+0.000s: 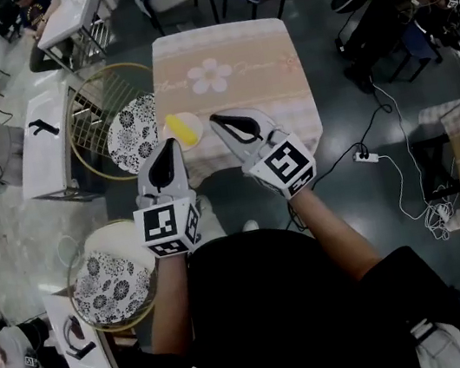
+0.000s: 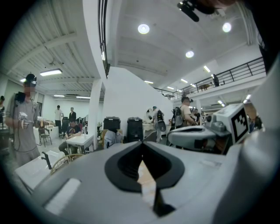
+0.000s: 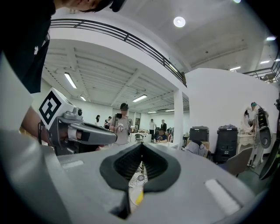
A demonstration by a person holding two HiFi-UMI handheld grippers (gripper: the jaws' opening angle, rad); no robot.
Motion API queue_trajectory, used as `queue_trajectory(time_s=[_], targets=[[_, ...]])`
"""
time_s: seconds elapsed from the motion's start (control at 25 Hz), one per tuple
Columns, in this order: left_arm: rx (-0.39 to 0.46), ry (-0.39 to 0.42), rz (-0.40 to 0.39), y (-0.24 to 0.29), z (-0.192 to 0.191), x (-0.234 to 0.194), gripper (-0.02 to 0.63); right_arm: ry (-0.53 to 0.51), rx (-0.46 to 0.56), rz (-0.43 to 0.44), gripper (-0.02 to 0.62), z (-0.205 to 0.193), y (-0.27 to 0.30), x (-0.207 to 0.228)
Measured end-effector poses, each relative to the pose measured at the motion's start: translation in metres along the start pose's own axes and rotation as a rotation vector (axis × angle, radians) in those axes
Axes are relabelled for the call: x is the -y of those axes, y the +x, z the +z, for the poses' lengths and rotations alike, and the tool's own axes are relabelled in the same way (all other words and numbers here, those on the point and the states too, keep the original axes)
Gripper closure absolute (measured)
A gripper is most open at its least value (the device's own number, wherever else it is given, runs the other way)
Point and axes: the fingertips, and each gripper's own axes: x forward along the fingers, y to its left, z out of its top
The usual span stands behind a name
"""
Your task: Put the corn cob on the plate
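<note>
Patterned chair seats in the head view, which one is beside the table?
The upper seat, by the table's left side; the other seat lies lower left, apart from it.

- Table (image 1: 224, 47): covered in matt, pale pink cloth with a flower print.
- Left gripper (image 1: 172, 143) and right gripper (image 1: 215, 120): smooth, matt grey plastic shells; pads (image 3: 131, 164) black, ribbed, dull.
- Round chair (image 1: 96, 101), left of table: thin gold-toned metal wire frame; patterned fabric cushion (image 1: 133, 134).
- Floor (image 1: 321, 48): smooth grey, slight sheen.
</note>
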Motion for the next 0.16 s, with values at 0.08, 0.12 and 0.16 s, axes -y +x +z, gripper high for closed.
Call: queue_trajectory(time_s=[0.08,0.12,0.16], targets=[[0.0,0.001,0.0,-0.0004,0.0,0.0033,0.597,-0.001,-0.001,0.0,0.594,-0.0013,-0.003,0.0002],[0.0,0.002,-0.001,-0.0004,0.0001,0.0048,0.597,-0.003,0.001,-0.002,0.594,-0.0019,-0.0043,0.0008],[0.0,0.003,-0.002,-0.0004,0.0002,0.0064,0.597,-0.005,0.003,-0.003,0.594,-0.0024,-0.0055,0.0015]])
